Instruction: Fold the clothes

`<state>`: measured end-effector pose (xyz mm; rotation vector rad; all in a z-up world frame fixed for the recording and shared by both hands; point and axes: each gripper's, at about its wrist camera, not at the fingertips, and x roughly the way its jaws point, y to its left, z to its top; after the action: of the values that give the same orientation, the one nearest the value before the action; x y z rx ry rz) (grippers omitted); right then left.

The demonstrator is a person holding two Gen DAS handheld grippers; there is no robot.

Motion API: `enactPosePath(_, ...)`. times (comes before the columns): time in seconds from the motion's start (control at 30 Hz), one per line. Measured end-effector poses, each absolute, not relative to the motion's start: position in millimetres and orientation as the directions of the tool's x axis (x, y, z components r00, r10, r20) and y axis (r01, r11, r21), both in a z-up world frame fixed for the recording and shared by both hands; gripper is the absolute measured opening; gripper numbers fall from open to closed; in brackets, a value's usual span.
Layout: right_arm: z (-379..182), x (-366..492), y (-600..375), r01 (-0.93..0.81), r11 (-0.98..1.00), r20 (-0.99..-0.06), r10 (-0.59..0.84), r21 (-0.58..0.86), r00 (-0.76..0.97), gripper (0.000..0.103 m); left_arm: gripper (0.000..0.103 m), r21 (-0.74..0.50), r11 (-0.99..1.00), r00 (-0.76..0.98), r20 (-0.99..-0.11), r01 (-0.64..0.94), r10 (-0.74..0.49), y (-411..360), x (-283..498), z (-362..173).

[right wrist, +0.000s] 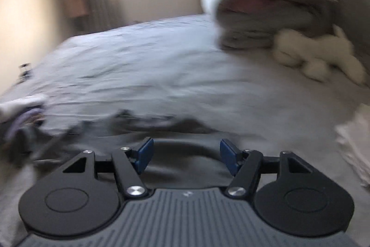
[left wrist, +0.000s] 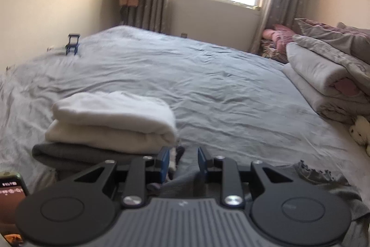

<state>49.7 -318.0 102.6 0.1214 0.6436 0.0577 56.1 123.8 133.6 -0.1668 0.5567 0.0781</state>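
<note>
A folded white garment (left wrist: pixel 111 117) lies on a folded dark grey one (left wrist: pixel 69 154) at the near left of the bed. My left gripper (left wrist: pixel 183 160) hovers just right of that stack, its blue pads a little apart, with a fold of the loose grey garment (left wrist: pixel 323 182) rising between them; the pads do not visibly press on it. In the blurred right wrist view my right gripper (right wrist: pixel 186 154) stands wide open over the dark grey garment (right wrist: pixel 185 170) spread on the sheet, with nothing between its fingers.
The bed has a wrinkled grey-blue sheet (left wrist: pixel 208 85). Folded quilts (left wrist: pixel 323 80) and a white plush toy (right wrist: pixel 319 54) sit at the right. A small blue stand (left wrist: pixel 72 44) is at the far left. A phone (left wrist: pixel 11 191) is at the near left. White cloth (right wrist: pixel 353 145) lies at the right edge.
</note>
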Motion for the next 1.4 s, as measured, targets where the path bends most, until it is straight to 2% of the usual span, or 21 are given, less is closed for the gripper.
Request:
enactPosePath(0.23, 84, 67, -329, 0.003, 0.998, -0.703, 0.041, 0.061, 0.71, 0.067, 0.027, -0.235, 0.967, 0.796, -0.564, 0.099, -0.218, 65, 64, 111)
enactPosePath(0.33, 81, 63, -321, -0.072, 0.996, -0.713, 0.084, 0.047, 0.696, 0.064, 0.027, -0.267, 0.948, 0.753, -0.585, 0.171, -0.301, 36, 71, 99)
enactPosePath(0.43, 77, 58, -305, -0.147, 0.989, -0.723, 0.081, -0.029, 0.686, 0.063, 0.027, -0.281, 0.931, 0.711, -0.605, 0.233, -0.36, 6, 83, 85)
enactPosePath(0.53, 64, 62, -298, -0.173, 0.982, -0.754, 0.052, -0.082, 0.655, 0.063, 0.027, -0.254, 0.941, 0.684, -0.647, 0.222, -0.336, -12, 98, 68)
enactPosePath(0.63, 57, 66, -303, -0.156, 0.977, -0.757, -0.009, -0.147, 0.653, 0.063, 0.033, -0.225, 0.955, 0.668, -0.683, 0.192, -0.296, -23, 111, 51)
enactPosePath(0.73, 60, 72, -330, -0.082, 0.995, -0.766, 0.014, -0.05, 0.643, 0.063, 0.033, -0.196, 0.962, 0.66, -0.699, 0.192, -0.274, -27, 113, 36)
enactPosePath(0.77, 62, 73, -338, -0.059, 0.998, -0.768, 0.023, -0.019, 0.64, 0.063, 0.027, -0.18, 0.964, 0.659, -0.704, 0.197, -0.266, -29, 113, 31)
enactPosePath(0.8, 62, 74, -345, -0.04, 0.999, -0.77, 0.029, 0.004, 0.638, 0.063, 0.015, -0.16, 0.967, 0.66, -0.707, 0.2, -0.254, -31, 113, 28)
enactPosePath(0.87, 60, 74, -354, -0.023, 1.0, -0.782, 0.026, 0.015, 0.623, 0.063, 0.004, -0.16, 0.966, 0.665, -0.702, 0.201, -0.255, -31, 115, 29)
enactPosePath(1.0, 57, 73, -356, -0.027, 1.0, -0.794, 0.015, -0.001, 0.608, 0.063, 0.003, -0.192, 0.963, 0.68, -0.682, 0.188, -0.268, -24, 114, 38)
enactPosePath(1.4, 44, 65, -332, -0.198, 0.975, -0.825, 0.033, -0.097, 0.564, 0.063, 0.003, -0.258, 0.952, 0.725, -0.623, 0.164, -0.294, 1, 102, 71)
